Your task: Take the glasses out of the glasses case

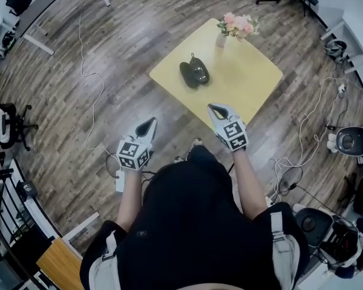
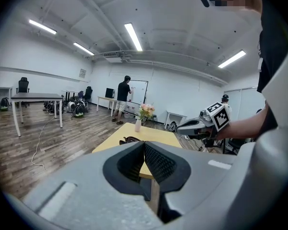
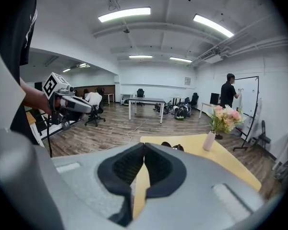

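Observation:
A black glasses case (image 1: 194, 72) lies open on the small yellow table (image 1: 248, 77); whether glasses are in it is too small to tell. It shows as a dark shape (image 2: 129, 139) just past my left jaws and as another (image 3: 173, 146) beyond my right jaws. My left gripper (image 1: 152, 121) hangs over the floor, short of the table's near-left edge, with its jaws shut on nothing. At the table's near edge my right gripper (image 1: 213, 106) is also shut and empty. Each gripper (image 2: 144, 143) (image 3: 144, 145) is well apart from the case.
A white vase of pink flowers (image 1: 236, 26) stands at the table's far corner. Cables (image 1: 91, 77) trail over the wooden floor on both sides. Desks, office chairs (image 1: 6, 125) and gear line the room's edges. A person (image 2: 123, 91) stands at a whiteboard far behind.

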`<state>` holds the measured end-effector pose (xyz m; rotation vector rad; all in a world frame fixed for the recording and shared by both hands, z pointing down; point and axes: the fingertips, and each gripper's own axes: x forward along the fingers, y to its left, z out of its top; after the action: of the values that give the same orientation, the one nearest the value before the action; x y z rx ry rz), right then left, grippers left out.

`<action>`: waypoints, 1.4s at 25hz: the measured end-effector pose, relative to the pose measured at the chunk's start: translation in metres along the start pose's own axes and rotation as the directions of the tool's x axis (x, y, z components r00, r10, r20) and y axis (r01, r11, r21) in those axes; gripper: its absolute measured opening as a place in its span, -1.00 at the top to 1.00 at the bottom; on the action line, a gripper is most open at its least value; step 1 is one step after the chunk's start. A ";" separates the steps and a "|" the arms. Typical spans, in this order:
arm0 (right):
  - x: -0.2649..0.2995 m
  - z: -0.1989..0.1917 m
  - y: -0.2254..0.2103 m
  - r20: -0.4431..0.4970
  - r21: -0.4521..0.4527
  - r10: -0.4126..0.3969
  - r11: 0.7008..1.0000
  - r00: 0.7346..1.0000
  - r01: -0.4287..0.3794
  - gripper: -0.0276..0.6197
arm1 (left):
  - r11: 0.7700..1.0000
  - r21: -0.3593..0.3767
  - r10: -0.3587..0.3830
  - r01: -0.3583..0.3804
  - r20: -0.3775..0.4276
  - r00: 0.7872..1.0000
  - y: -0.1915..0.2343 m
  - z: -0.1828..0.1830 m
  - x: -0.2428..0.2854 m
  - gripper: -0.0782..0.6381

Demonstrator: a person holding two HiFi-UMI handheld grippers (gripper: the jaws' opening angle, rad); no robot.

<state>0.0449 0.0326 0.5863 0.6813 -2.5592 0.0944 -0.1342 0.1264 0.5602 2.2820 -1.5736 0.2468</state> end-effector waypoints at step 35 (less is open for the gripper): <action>0.059 0.041 -0.148 0.027 -0.045 0.051 0.998 0.998 -0.049 0.90 | 0.996 -0.002 0.087 -0.087 0.061 0.994 0.037 0.078 0.124 0.75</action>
<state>0.0538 -0.1312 0.5703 0.6064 -2.5978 0.0453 -0.1273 -0.0230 0.5377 2.2439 -1.7057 0.2014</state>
